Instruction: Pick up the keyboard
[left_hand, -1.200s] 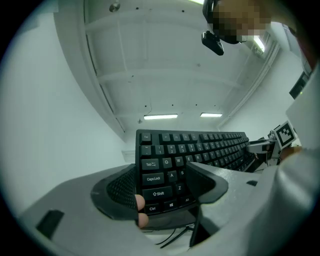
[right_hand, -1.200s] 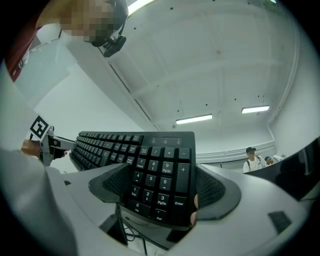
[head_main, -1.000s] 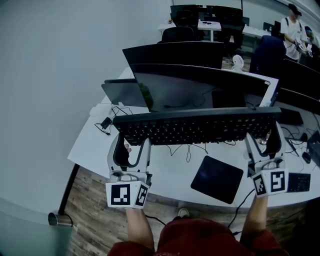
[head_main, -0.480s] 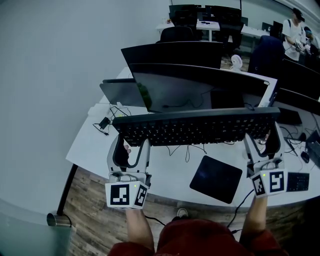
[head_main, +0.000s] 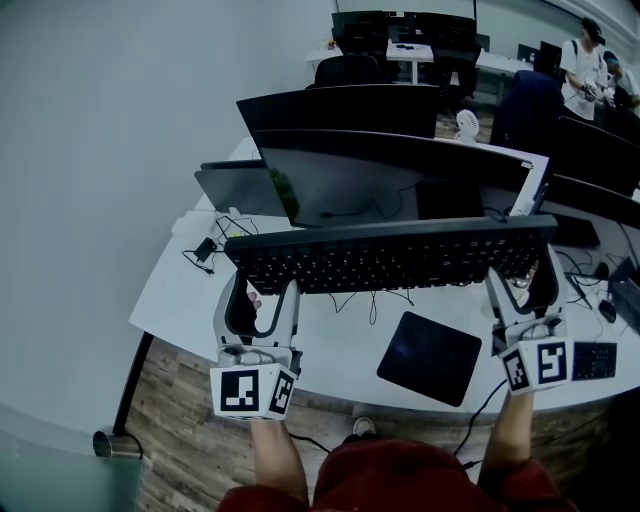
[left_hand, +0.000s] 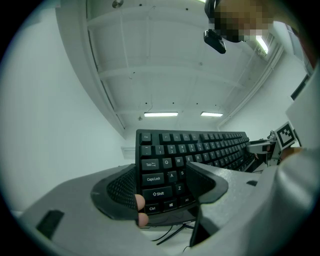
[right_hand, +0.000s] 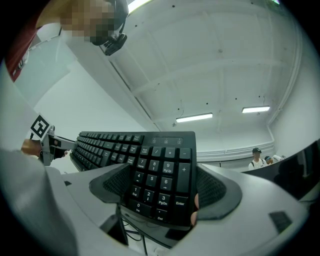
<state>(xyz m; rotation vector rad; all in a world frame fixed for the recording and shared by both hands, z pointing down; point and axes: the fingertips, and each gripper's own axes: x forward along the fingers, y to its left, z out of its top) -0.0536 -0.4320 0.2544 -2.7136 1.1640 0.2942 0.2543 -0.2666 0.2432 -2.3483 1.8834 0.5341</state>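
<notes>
Head view: kbd (head_main: 390, 262) raised — 1 monitor (head_main: 400, 180) close behind, mousepad (head_main: 430, 358) below.

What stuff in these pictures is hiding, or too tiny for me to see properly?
- Head view: the letters on the keyboard keys are too small and dim to read.
- Head view: the lifted keyboard hides the bottom of the monitor and part of the desk.
- Left gripper view: the left gripper jaws cover some end keys.
- Right gripper view: the right gripper jaws cover the number pad's sides.
</notes>
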